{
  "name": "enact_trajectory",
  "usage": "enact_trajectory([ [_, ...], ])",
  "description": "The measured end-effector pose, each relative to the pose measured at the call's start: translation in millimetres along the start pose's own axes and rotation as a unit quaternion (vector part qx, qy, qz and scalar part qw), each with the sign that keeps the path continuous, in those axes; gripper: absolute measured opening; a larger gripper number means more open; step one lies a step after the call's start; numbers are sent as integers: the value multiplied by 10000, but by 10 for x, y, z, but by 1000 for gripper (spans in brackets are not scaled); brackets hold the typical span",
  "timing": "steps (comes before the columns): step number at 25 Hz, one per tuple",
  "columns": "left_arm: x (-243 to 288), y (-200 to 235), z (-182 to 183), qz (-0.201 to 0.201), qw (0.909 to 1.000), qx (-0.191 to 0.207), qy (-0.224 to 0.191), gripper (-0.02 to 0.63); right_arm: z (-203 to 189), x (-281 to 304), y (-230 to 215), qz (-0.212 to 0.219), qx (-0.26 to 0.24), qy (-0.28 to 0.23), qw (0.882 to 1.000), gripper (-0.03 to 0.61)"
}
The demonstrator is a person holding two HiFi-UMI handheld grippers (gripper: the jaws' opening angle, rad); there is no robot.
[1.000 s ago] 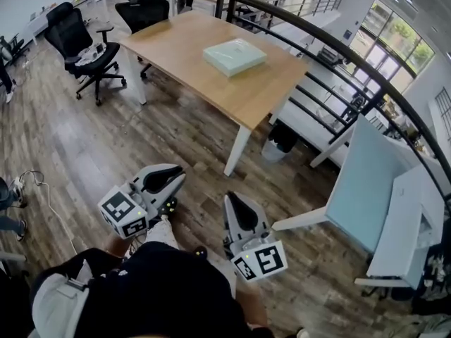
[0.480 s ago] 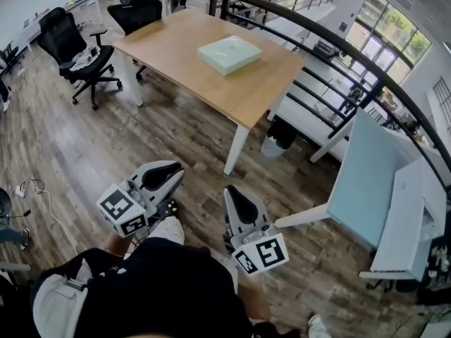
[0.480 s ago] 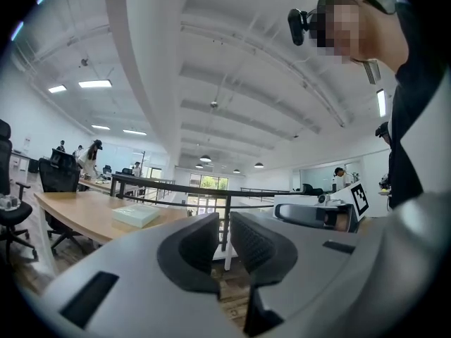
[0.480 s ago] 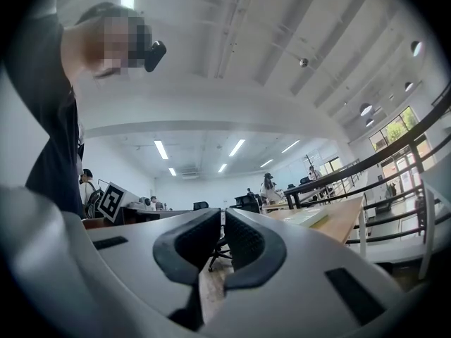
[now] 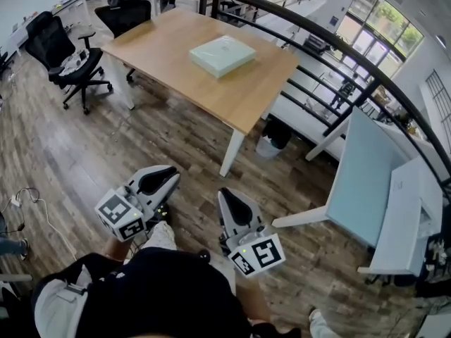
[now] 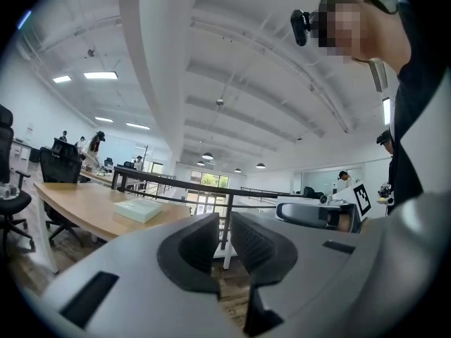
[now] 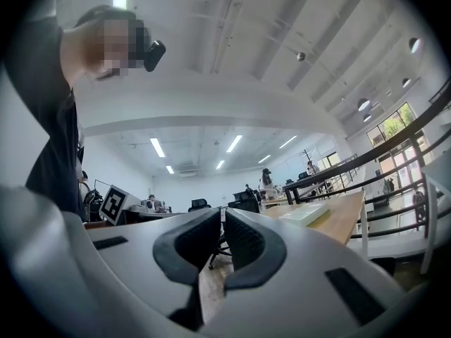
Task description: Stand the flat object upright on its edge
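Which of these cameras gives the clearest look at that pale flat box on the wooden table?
The head view: it looks down on the pale flat box, showing its whole top lying flat on the table. Both gripper views catch it only small, far off and nearly edge-on.

White desk (image 5: 412,210) cut off at right edge.
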State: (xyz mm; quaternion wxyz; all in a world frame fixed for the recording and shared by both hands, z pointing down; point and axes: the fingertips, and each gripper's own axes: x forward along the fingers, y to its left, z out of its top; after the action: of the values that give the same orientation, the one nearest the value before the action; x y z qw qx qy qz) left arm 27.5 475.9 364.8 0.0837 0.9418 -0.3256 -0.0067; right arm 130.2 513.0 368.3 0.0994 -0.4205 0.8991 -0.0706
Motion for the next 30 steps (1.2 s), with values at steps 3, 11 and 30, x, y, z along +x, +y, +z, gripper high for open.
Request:
enact_trajectory([
  [3,-19,165,-9,43,10000,-20,3,57,-33,147,-12,17,-37,40,10000,32],
  [11,140,652,152,-165,9998,-1,-95,57,-1,632,-104,-171,-198,3,9997,32],
  [30,214,1913,416,-552,9982,163,-178,57,-70,1966,-141,-478,-368,178,9980,32],
])
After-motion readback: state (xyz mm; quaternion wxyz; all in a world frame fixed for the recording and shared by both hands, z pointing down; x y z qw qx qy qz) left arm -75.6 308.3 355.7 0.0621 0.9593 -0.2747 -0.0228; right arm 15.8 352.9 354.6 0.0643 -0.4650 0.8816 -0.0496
